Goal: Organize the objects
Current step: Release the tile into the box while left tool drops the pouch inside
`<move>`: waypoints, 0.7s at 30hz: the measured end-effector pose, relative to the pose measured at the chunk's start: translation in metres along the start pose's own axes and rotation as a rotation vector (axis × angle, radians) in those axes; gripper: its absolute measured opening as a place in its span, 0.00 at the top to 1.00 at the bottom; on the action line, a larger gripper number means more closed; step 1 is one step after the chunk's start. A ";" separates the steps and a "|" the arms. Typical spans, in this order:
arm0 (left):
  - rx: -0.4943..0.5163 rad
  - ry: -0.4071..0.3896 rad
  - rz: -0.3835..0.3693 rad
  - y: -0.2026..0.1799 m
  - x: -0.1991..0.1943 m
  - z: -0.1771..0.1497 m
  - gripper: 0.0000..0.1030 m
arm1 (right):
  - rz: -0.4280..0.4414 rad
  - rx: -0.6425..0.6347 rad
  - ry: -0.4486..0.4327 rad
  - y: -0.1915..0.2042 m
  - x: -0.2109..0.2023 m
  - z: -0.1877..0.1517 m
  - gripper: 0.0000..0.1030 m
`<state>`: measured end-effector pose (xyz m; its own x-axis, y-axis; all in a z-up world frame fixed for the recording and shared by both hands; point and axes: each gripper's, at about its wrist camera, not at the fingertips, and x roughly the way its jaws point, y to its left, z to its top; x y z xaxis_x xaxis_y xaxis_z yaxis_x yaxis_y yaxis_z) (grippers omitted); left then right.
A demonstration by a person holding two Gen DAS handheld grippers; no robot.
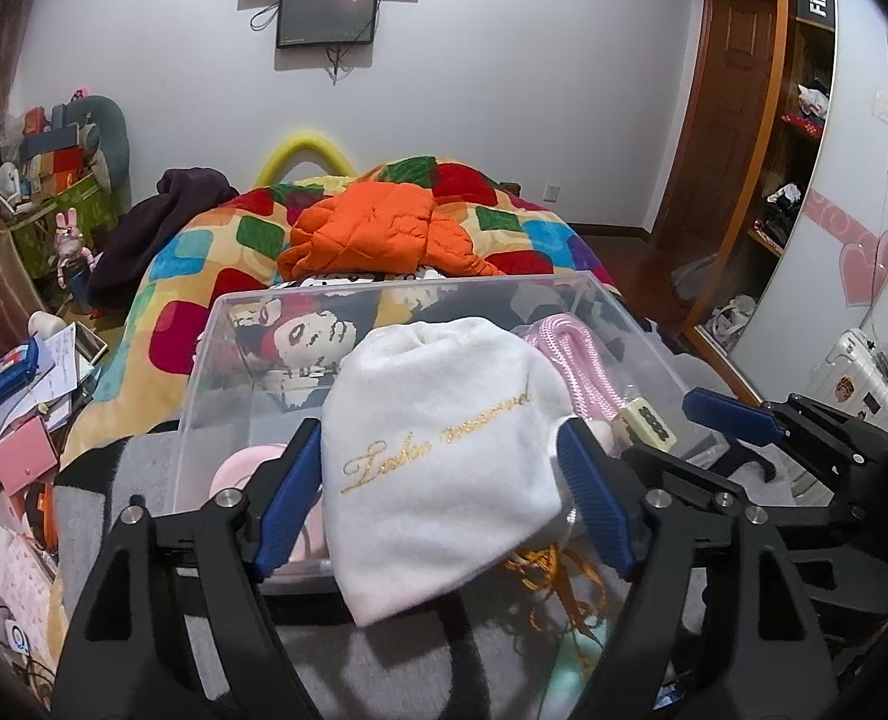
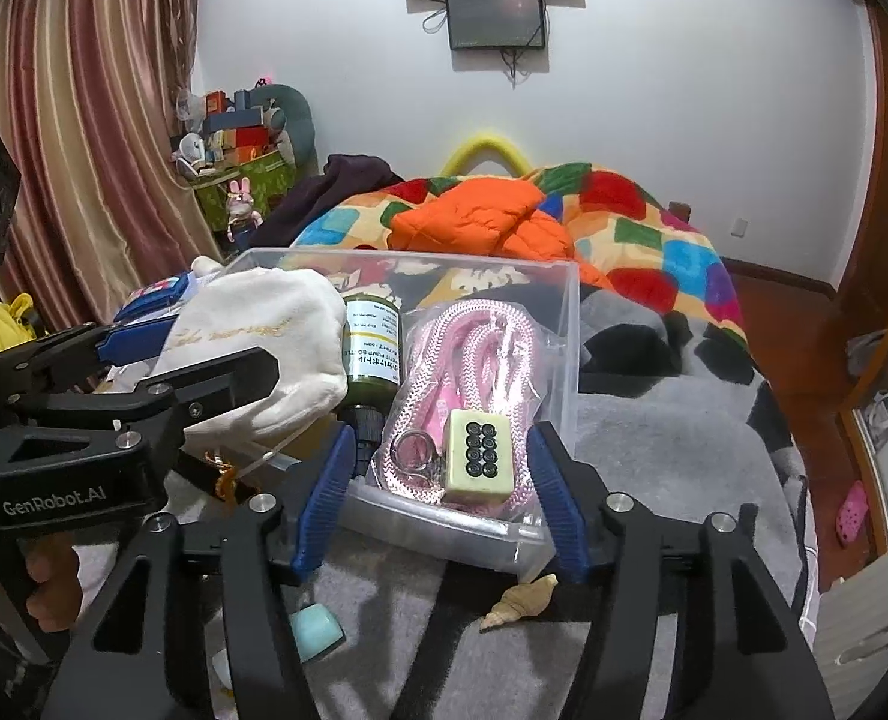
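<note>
**Pouch held above the clear bin, right gripper waiting at the near wall**

The left gripper (image 1: pixel 444 480) has its blue pads (image 1: pixel 285 498) pressed into both sides of a white velvet drawstring pouch (image 1: pixel 444 450) with gold script, so the soft fabric bulges between them; its gold drawstring cord (image 1: pixel 540 570) hangs loose below. The pouch is carried over the near edge of the clear plastic storage bin (image 1: pixel 216 348), which rests on a grey blanket (image 2: pixel 654 450) on the bed, presumably so that it can be lowered in among the things already collected.

In the right wrist view the bin's contents read plainly: a green pump bottle (image 2: pixel 375 354) lying along the middle and, against the right wall, a bagged pink braided rope strap (image 2: pixel 474 354) with a mahjong-tile charm (image 2: pixel 479 453) and a metal clasp on top. The right gripper (image 2: pixel 438 498) stands with its fingers spread wide and nothing between them, just in front of the bin (a standby pose, or a brace for the bin; which cannot be told).

Still loose on the blanket near the bin are a conch shell (image 2: pixel 519 600) and a pale teal block (image 2: pixel 318 630), likely the next items to gather.
</note>
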<state>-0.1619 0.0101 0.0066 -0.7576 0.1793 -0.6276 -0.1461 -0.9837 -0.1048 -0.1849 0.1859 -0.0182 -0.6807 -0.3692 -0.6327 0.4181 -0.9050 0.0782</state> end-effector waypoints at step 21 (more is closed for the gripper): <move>-0.009 -0.025 -0.032 -0.009 -0.052 -0.021 0.11 | -0.017 -0.008 -0.016 0.001 -0.042 -0.019 0.29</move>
<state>-0.1085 0.0091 0.0240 -0.7683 0.2111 -0.6042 -0.1652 -0.9775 -0.1315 -0.1450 0.2047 -0.0063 -0.6973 -0.3570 -0.6215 0.4108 -0.9096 0.0617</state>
